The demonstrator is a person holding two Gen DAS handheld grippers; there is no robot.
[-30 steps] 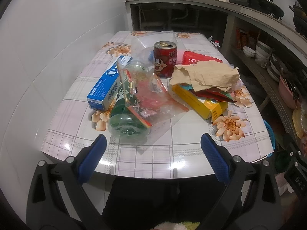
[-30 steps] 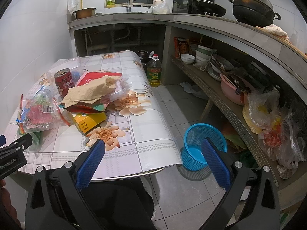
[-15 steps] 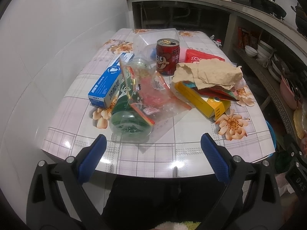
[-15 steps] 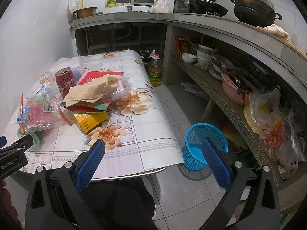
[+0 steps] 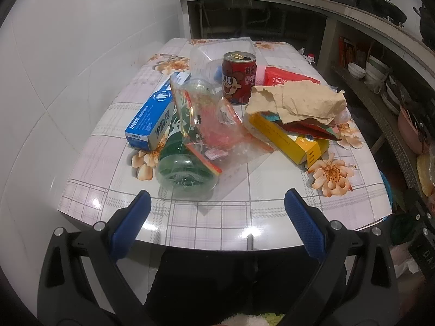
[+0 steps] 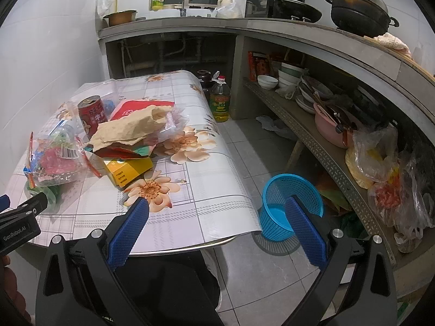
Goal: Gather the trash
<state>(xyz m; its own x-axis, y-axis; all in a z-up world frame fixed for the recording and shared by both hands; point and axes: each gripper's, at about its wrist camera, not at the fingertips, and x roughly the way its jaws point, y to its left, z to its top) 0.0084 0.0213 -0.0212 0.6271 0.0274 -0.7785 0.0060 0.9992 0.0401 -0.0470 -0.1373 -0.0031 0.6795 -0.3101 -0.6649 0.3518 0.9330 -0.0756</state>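
Blue-padded fingers of the left gripper (image 5: 217, 212) stand spread wide, holding nothing, just short of the near edge of the table (image 5: 272, 217). Left wrist view only: a blue and white carton (image 5: 152, 119) with white Chinese print, not legible, lies at the left of the pile, touching a green plastic bottle (image 5: 179, 165) on its side, base toward the camera. A clear plastic bag (image 5: 217, 127) with red contents drapes over the bottle. Red can (image 5: 239, 77) stands upright behind, cartoon face on the label, top open. Crumpled brown paper (image 5: 299, 100) covers coloured wrappers and part of a yellow box (image 5: 293, 144); a red packet (image 5: 282, 77) lies behind the paper. Right wrist view only: a blue mesh basket (image 6: 291, 203) stands on the floor tiles just right of the table, well apart from the trash pile; an oil bottle (image 6: 220, 100) with green label stands on the floor beyond the table's far corner; shelves with bowls and pans on the right. Right gripper (image 6: 217, 222) is likewise spread wide and empty, hovering over the table's near right corner, aimed between table and basket. At lower left of this view the left gripper's body shows the lettering "GenRobot.AI". All trash is on the table; the basket's visible floor is bare.
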